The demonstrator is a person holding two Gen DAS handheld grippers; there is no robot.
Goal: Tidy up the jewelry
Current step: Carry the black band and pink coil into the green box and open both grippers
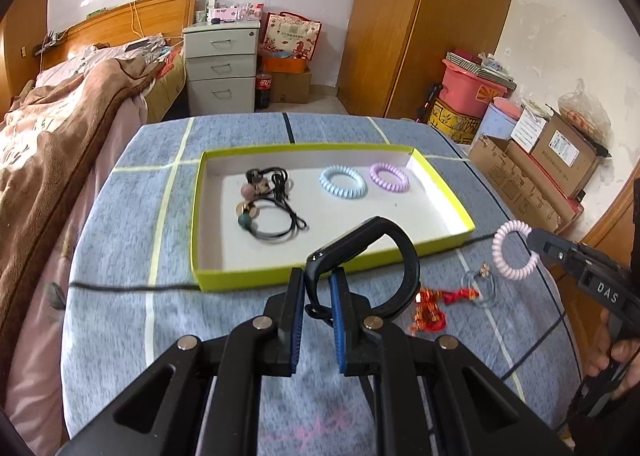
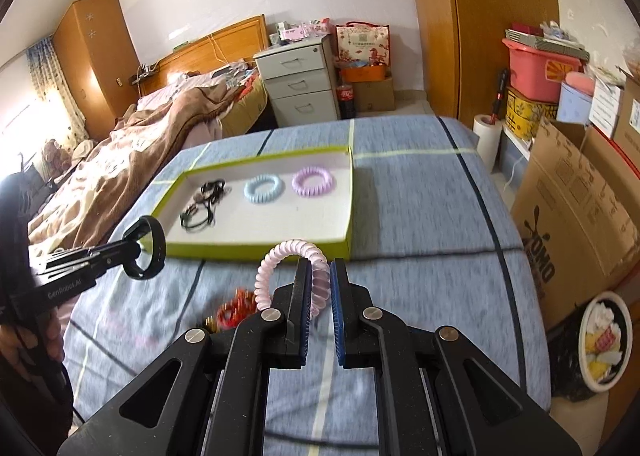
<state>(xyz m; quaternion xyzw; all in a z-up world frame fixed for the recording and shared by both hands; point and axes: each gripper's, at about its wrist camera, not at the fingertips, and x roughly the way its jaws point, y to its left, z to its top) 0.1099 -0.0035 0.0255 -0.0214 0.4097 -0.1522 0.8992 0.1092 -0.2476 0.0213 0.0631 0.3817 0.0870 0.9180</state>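
Note:
My left gripper (image 1: 318, 280) is shut on a black wristband (image 1: 372, 256) and holds it above the table just in front of the yellow-green tray (image 1: 448, 192). My right gripper (image 2: 320, 276) is shut on a pink spiral hair tie (image 2: 280, 268), held above the table to the right of the tray's near edge; it also shows in the left wrist view (image 1: 514, 250). The tray holds a blue spiral tie (image 1: 343, 182), a purple spiral tie (image 1: 389, 177) and black beaded hair ties (image 1: 268, 208).
A red and gold ornament (image 1: 432, 308) and a clear ring-like piece (image 1: 480, 284) lie on the blue cloth (image 1: 120, 256) near the tray's right corner. A bed stands to the left, cardboard boxes (image 2: 580, 216) and a bin (image 2: 600, 344) to the right.

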